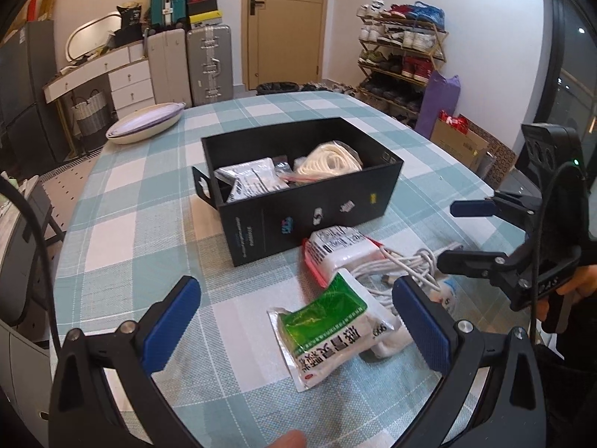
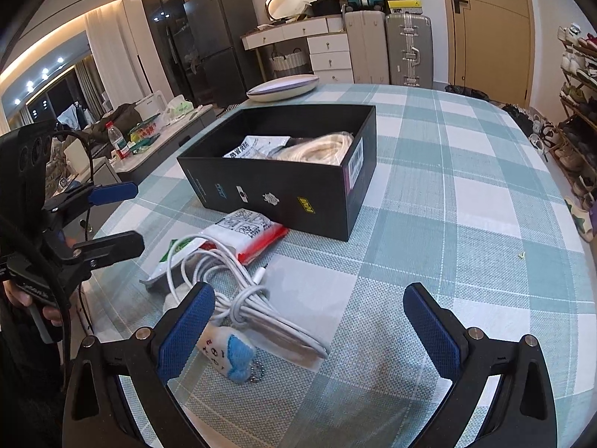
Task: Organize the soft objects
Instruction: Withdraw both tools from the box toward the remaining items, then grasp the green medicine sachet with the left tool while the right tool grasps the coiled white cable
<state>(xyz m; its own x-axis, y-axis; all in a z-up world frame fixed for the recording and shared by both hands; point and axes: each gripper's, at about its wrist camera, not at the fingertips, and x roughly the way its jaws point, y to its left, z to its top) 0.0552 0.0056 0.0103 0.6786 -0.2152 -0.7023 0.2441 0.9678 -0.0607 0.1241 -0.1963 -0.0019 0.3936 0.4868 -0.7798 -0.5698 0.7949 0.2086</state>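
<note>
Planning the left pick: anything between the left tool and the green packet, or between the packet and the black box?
Nothing visible blocks the left tool: it is open, with the green packet lying flat between its fingers. Toward the black box, a red-and-white packet lies on the table just before the box wall.

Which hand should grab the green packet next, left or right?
Probably left. The open left gripper already faces the green packet, which lies between its fingers. The right gripper, also open, sits nearer the white cable and plush keychain.
</note>
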